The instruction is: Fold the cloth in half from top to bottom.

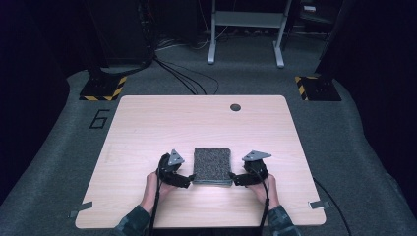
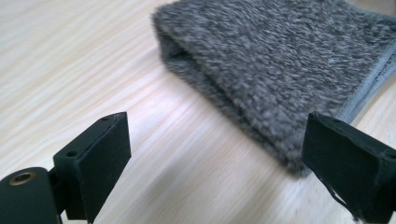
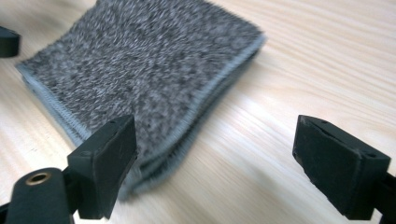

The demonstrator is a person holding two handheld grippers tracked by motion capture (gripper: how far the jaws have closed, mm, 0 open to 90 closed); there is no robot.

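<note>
Left gripper (image 2: pixel 215 158) first: its two black jaws stand wide apart in the left gripper view, nothing pinched between them, just bare pale wood in the gap, and the near corner of the folded grey towel (image 2: pixel 289 65) sits right in front of the jaw at that view's right, close by it though I cannot tell whether it touches. Over to the right gripper (image 3: pixel 215 163), and it is the same story: jaws spread, released, bare wood between them, with the towel's (image 3: pixel 140 70) stitched corner tucked just behind the jaw at that view's left, the stacked layers of the fold showing along the edge. Pull back to the high view and the pair line up nicely: the left gripper (image 1: pixel 189 180) points in at the towel's near left corner, the right gripper (image 1: pixel 235 180) at its near right corner, each with a grey three-cornered plate on top and a cable trailing back along the forearm. The towel (image 1: pixel 212 164) lies flat and squared up as a neat rectangle on the wooden table (image 1: pixel 147 123), in its near half and about midway across, between the two hands. Further out, a small round dark hole (image 1: pixel 235 107) sits near the table's far edge, and grey carpet (image 1: pixel 59 147) surrounds the lot.
</note>
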